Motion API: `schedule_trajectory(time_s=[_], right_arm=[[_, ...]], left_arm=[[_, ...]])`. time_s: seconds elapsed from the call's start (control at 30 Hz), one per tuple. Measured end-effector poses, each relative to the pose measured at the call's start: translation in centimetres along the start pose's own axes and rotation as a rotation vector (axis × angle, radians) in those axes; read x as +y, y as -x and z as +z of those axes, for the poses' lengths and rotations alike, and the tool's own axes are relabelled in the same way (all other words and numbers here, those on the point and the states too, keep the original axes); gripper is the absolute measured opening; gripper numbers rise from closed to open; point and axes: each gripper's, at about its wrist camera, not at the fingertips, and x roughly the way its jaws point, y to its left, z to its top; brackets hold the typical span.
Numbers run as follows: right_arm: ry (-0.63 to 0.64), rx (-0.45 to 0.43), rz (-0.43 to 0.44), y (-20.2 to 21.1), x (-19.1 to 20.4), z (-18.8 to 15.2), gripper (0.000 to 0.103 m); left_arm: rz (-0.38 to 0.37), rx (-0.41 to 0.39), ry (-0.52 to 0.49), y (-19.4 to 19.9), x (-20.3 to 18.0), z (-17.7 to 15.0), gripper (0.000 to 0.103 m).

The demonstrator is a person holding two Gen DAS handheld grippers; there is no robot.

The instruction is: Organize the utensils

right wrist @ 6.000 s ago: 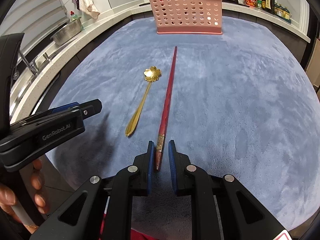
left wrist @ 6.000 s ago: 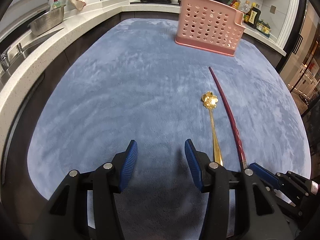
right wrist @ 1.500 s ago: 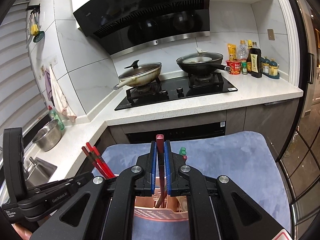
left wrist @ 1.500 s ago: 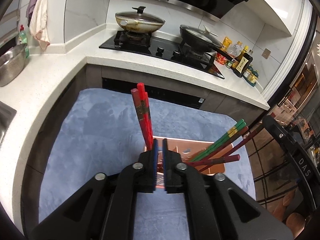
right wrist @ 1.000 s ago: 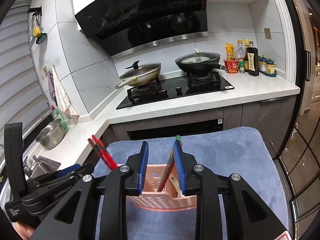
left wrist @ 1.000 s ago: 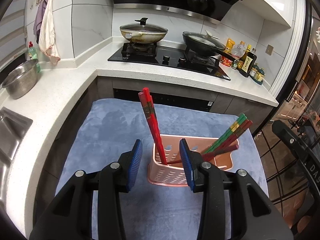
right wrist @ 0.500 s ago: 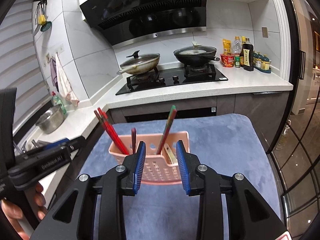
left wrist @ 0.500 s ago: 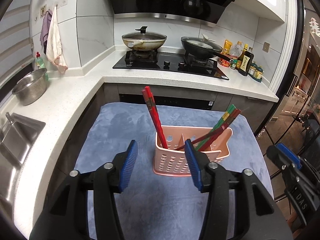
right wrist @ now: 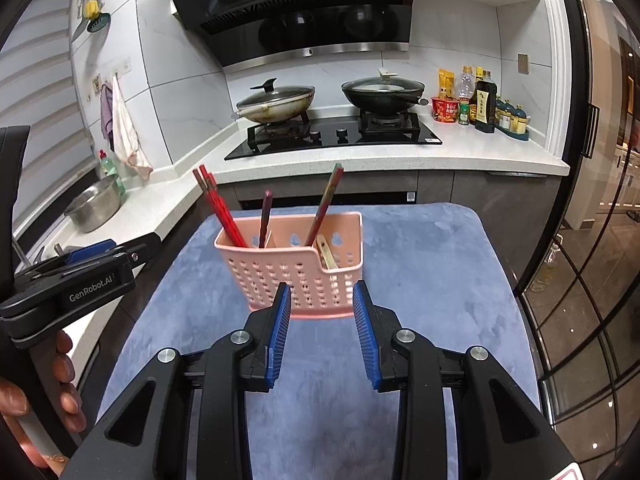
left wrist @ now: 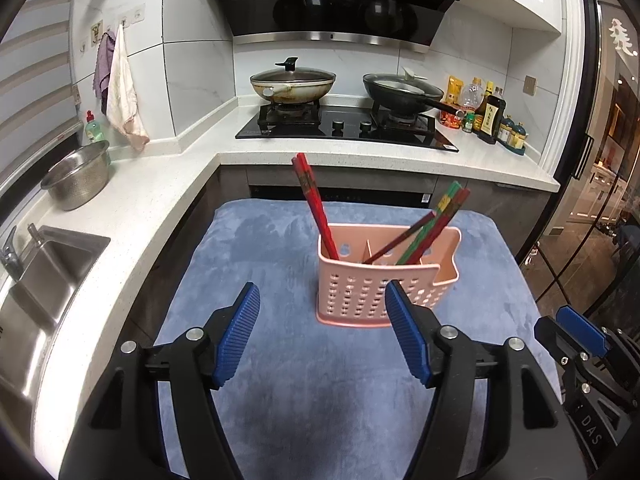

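At centre frame the pink utensil caddy (left wrist: 384,280) on the blue-matted table (left wrist: 280,400) now holds the chopsticks (left wrist: 314,204) and gold spoon (right wrist: 326,256), both released, with left claw (left wrist: 324,336) opening wide and right claw (right wrist: 322,336) narrower, both empty, so sorting looks finished.

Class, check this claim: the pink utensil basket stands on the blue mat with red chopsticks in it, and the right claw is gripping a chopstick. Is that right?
Not quite. The right claw is open and holds nothing, as the right wrist view shows. The pink utensil basket does stand on the blue mat, red chopsticks inside.
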Motion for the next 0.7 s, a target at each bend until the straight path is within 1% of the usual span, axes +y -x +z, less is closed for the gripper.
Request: schedule_trajectory(time_s=[0.07,0.17,0.23,0.3,0.33,0.4,0.53,0.57,0.6,0.63,0.67,0.7], right_arm=[[0.004,0.006,-0.003,0.1,0.0,-0.4,0.032],[0.006,0.013,-0.009,0.3,-0.1,-1.0,0.041],[0.005,0.011,-0.014,0.4,-0.3,-1.2,0.044],[0.003,0.009,-0.022,0.6,-0.4,-1.5,0.051],[0.003,0.008,-0.026,0.6,-0.5,-1.6,0.052],[0.002,0.013,-0.026,0.6,-0.5,-1.8,0.063],[0.014,0.017,-0.038,0.5,-0.4,-2.3,0.065],[0.017,0.016,-0.041,0.5,-0.3,-2.4,0.067],[0.018,0.018,-0.042,0.4,-0.3,-2.5,0.074],[0.016,0.020,-0.039,0.4,-0.3,-2.6,0.078],[0.013,0.020,-0.035,0.4,-0.4,-2.7,0.084],[0.010,0.020,-0.035,0.4,-0.4,-2.7,0.085]], left_arm=[[0.006,0.001,-0.009,0.2,-0.1,-0.5,0.064],[0.014,0.002,-0.016,0.5,-0.1,-1.2,0.066],[0.017,0.006,-0.017,0.6,-0.1,-1.7,0.066],[0.021,0.011,-0.020,0.6,0.1,-2.2,0.066],[0.022,0.012,-0.021,0.6,0.1,-2.3,0.067],[0.025,0.016,-0.021,0.6,0.2,-2.7,0.067],[0.031,0.020,-0.020,0.7,0.2,-3.3,0.071],[0.033,0.020,-0.021,0.7,0.2,-3.4,0.072],[0.035,0.022,-0.022,0.7,0.2,-3.6,0.072],[0.036,0.024,-0.022,0.7,0.3,-3.7,0.072],[0.039,0.026,-0.022,0.7,0.3,-3.9,0.074],[0.043,0.027,-0.021,0.7,0.3,-4.0,0.076]])
